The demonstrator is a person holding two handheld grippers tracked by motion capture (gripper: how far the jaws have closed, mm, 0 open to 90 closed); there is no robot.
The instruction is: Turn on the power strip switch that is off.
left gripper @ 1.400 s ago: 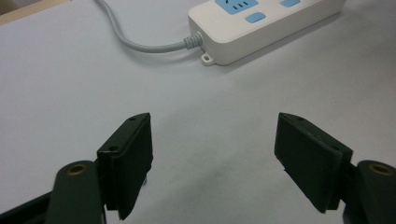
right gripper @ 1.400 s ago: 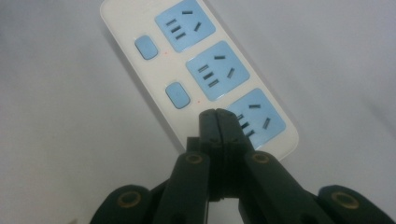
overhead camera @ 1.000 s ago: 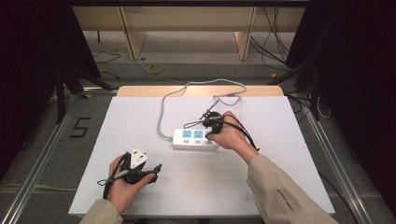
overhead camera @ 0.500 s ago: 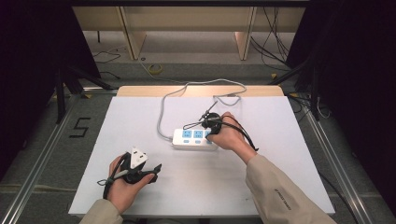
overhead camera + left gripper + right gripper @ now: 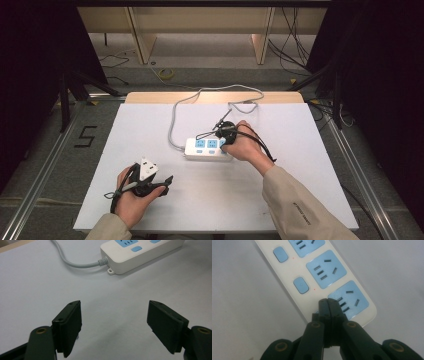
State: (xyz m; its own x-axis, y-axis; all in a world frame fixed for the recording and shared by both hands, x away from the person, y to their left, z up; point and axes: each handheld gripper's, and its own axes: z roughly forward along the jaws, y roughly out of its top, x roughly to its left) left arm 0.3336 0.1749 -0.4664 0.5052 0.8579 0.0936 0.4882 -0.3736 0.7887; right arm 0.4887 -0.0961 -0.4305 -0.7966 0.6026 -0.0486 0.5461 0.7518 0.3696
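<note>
From the high view, my right gripper sits at the near-right end of the power strip, while my left gripper rests well apart, nearer to me on the white table. The strip's long axis runs across in front of me, its grey cord leaving the end that points toward my left hand. My right hand is plainly the nearer one.

In the left gripper view, my jaws stand spread wide with nothing between them. The strip lies ahead and to the right of them, cord end toward me, the cord curling away up and left.

In the right gripper view, my jaws are pressed together, pinching nothing, their tips just over the last blue socket. The strip runs away from the tips, up and to the left. Two blue switches sit left of the tips; the last one seems the likely target. Whether the tips touch the strip I cannot tell.
</note>
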